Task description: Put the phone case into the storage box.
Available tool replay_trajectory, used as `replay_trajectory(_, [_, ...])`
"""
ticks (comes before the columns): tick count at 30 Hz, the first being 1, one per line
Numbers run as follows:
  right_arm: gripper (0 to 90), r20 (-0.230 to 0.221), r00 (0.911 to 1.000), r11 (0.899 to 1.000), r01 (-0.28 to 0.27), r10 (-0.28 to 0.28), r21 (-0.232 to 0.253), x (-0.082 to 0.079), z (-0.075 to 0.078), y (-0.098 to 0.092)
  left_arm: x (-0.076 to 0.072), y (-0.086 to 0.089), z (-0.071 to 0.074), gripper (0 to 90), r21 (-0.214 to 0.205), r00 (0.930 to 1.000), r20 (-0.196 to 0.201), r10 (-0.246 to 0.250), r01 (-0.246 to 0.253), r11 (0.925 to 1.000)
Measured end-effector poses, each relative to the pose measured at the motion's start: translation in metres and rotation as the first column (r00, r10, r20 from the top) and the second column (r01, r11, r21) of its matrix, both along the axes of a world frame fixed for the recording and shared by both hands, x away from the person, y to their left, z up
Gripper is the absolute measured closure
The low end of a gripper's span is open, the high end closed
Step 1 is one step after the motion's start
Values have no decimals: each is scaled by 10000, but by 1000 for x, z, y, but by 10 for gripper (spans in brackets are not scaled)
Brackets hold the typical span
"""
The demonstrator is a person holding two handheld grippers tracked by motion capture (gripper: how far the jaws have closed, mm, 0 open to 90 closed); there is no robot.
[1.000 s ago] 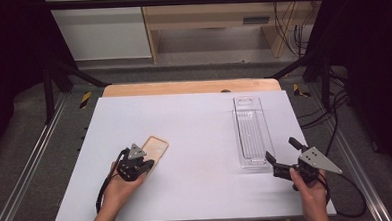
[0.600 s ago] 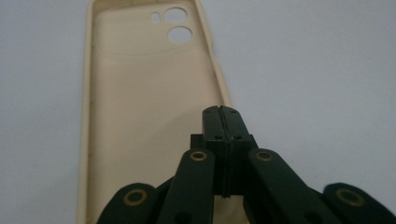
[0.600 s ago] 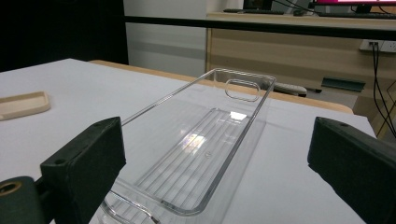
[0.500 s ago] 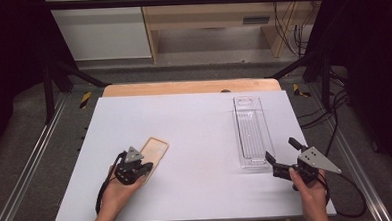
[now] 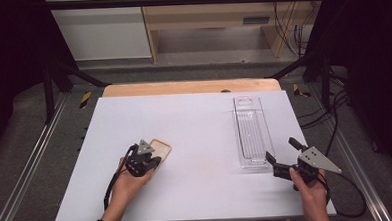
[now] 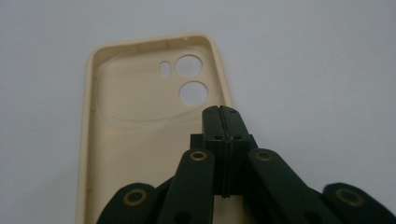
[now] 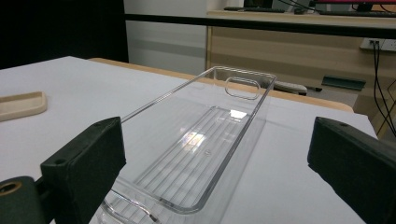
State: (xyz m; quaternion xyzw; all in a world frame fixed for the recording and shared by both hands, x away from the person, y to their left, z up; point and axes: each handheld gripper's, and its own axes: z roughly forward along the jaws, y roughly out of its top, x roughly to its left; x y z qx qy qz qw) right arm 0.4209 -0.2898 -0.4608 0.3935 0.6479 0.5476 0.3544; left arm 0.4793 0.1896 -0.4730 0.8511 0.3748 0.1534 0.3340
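A beige phone case [image 5: 163, 147] lies hollow side up on the white table [image 5: 194, 125], left of centre. My left gripper [image 5: 154, 160] is shut, and its joined jaws hang over the case's near right part. In the left gripper view the closed tips [image 6: 221, 113] sit just below the two round camera holes of the case [image 6: 130, 135], with nothing between them. My right gripper [image 5: 281, 149] stands open at the near end of a long clear plastic tray [image 5: 247, 101]. The right gripper view has its wide-apart jaws [image 7: 217, 163] framing the empty tray [image 7: 187, 86], with the case [image 7: 21, 105] far left.
The tray runs lengthwise away from me on the table's right side. A wooden board edge [image 5: 193, 86] borders the table's far side. Metal frame rails [image 5: 31, 162] flank the table, and cables [image 5: 334, 114] lie on the floor at the right.
My left gripper has shifted slightly to the right, further over the phone case. The right gripper and the tray have stayed put.
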Motion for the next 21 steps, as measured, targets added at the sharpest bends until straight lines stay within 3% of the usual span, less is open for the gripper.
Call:
replay_trajectory(4, [44, 9, 10000, 10000, 22, -22, -38, 0, 0, 0, -17, -12, -1, 900, -218, 9983, -77, -576, 574, 9981])
replay_trajectory(5, [45, 12, 10000, 10000, 20, -20, -28, 0, 0, 0, -24, -16, -1, 900, -94, 9966, -11, -820, 820, 9966])
replay_trajectory(8, [45, 23, 10000, 10000, 10, -10, -13, 0, 0, 0, -27, -17, 0, 900, -119, 9969, 67, -779, 779, 9969])
replay_trajectory(10, [45, 49, 10000, 10000, 0, 0, 8, -1, 1, 0, -29, -14, 2, 900, -239, 9981, 444, -433, 444, 9987])
replay_trajectory(12, [44, 72, 10000, 10000, 18, -18, 49, -1, 1, -1, -32, -7, 8, 834, -332, 9952, 974, -40, 72, 9994])
replay_trajectory(13, [45, 54, 10000, 10000, 41, -41, 65, -1, 1, -2, -35, 2, 15, 777, -667, 9917, 1242, 343, -261, 9974])
replay_trajectory(17, [44, 68, 10000, 10000, 19, -20, 81, -1, 1, -2, -41, 15, 23, 618, -1020, 9833, 1649, 764, -600, 9930])
replay_trajectory(18, [44, 78, 10000, 10000, 18, -18, 72, -1, 1, -2, -43, 19, 24, 519, -1175, 9822, 1677, 849, -656, 9909])
replay_trajectory(21, [44, 94, 10000, 10000, 16, -17, 13, -1, 2, -1, -50, 30, 26, 342, -1351, 9768, 1818, 1134, -894, 9868])
